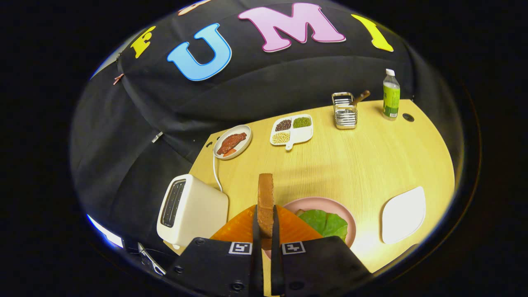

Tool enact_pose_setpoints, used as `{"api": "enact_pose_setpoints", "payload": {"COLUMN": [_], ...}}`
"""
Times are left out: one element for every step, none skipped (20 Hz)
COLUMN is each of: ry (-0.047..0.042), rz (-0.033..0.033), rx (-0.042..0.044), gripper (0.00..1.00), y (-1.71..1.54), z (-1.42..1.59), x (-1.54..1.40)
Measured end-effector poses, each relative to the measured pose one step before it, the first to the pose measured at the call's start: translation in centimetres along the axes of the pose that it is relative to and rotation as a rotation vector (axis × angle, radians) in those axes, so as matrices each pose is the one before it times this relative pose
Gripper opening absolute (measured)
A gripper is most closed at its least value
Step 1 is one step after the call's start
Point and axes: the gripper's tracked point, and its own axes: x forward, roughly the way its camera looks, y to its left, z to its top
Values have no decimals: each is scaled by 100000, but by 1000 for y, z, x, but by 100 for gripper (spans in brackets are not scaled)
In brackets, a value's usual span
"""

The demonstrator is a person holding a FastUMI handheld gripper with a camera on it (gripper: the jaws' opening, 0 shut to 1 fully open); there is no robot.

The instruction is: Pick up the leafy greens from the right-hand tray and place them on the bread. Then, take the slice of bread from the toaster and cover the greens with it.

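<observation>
1. Wooden tabletop (350, 165) fills the middle of the frame, backed by the booth's black cloth wall across the top.
2. Gripper (264, 225), bottom centre: fingers drawn nearly together, both pressing the faces of a bread slice (265, 202), held upright and edge-on.
3. Pink plate (330, 204), just beyond the fingers at lower centre: carries the leafy greens (326, 222); whatever lies beneath them is hidden by the leaf and the fingers.
4. Judgement: the greens appear placed and the covering step is in hand. To do it well, carry the slice over the leaf, tip it from upright to flat, lower it square to the greens, and release only once it rests, so it neither slides off nor drags the leaf.
5. White toaster (192, 210), lower left beside the fingers: the slot facing the camera appears empty.
6. White tray (403, 214), lower right: nothing seen on it.
7. Oval dish (246, 145), left of centre: holds a reddish-brown piece of food.
8. Divided dish (307, 134), centre: three compartments of dark, green and pale grains.
9. Wire rack (345, 110), upper right: a brown handle projects from it.
10. Green-labelled bottle (391, 95), upper right: stands capped.
</observation>
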Motion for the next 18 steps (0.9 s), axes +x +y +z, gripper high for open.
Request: {"api": "enact_pose_setpoints", "payload": {"ry": [1479,1055,675,1452,1685,683,-73,-182,-780,-424,160,818,774,433,274,339,336,469], "rz": [897,507,631,320,-1293,-476,1496,918,-1056,-1679,-1797,-1753,-802,-163,-964,-2144,-332,-396], "rx": [407,202,-155,-2147,-2896,-1281,1066,1481,685,-16,-451,214,528,845,569,-626,-718,-662], "gripper": [12,11,11,12,11,11,12,12,11,12,15,17,18,22,22,27,35,41], "y": [-500,-549,-464,-503,-895,-679,-5,-106,-634,-862,-910,-807,-656,-519,-617,-993,-361,-242], "z": [-607,-520,-584,-724,-756,-440,-117,-158,56,-37,-193,-333,-336,-237,-192,-191,-226,-319], "x": [469,363,513,537,418,398,232,48,48,-133,66,-115,37,182,186,102,163,13]}}
